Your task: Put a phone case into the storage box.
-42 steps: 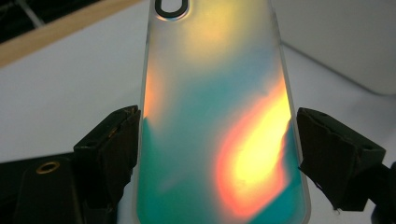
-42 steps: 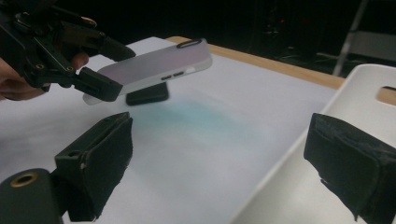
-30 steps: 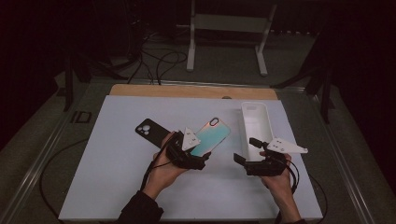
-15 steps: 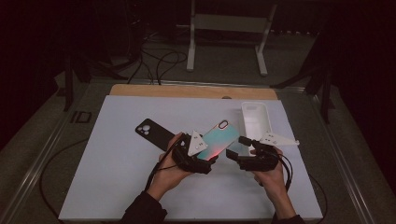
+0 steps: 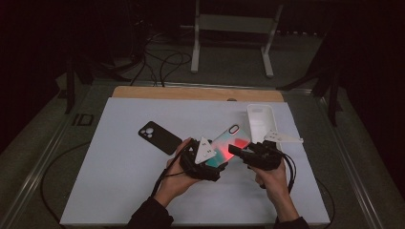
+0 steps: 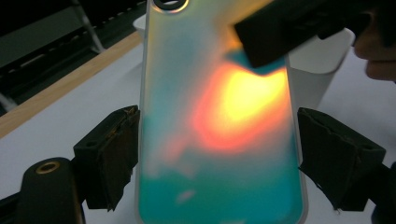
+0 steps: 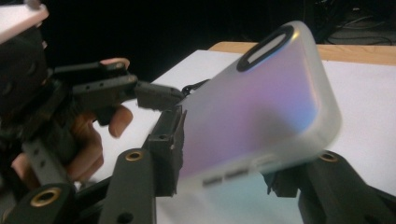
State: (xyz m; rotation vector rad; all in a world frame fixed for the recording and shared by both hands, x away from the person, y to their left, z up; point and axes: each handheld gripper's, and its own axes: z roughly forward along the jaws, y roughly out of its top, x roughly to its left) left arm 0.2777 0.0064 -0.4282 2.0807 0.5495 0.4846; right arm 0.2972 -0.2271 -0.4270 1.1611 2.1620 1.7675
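Near the table's front edge, two hands meet over a white mat [image 5: 119, 191]. From above, the left gripper [image 5: 210, 162] and right gripper [image 5: 239, 153] both touch an iridescent phone case [image 5: 228, 143]. Its own camera shows the left jaws clamped on the case's long edges. The right gripper view shows those jaws astride the case's end; whether they grip, I cannot tell. A black phone case [image 5: 160, 137] and white phone case [image 5: 261, 121] lie apart.
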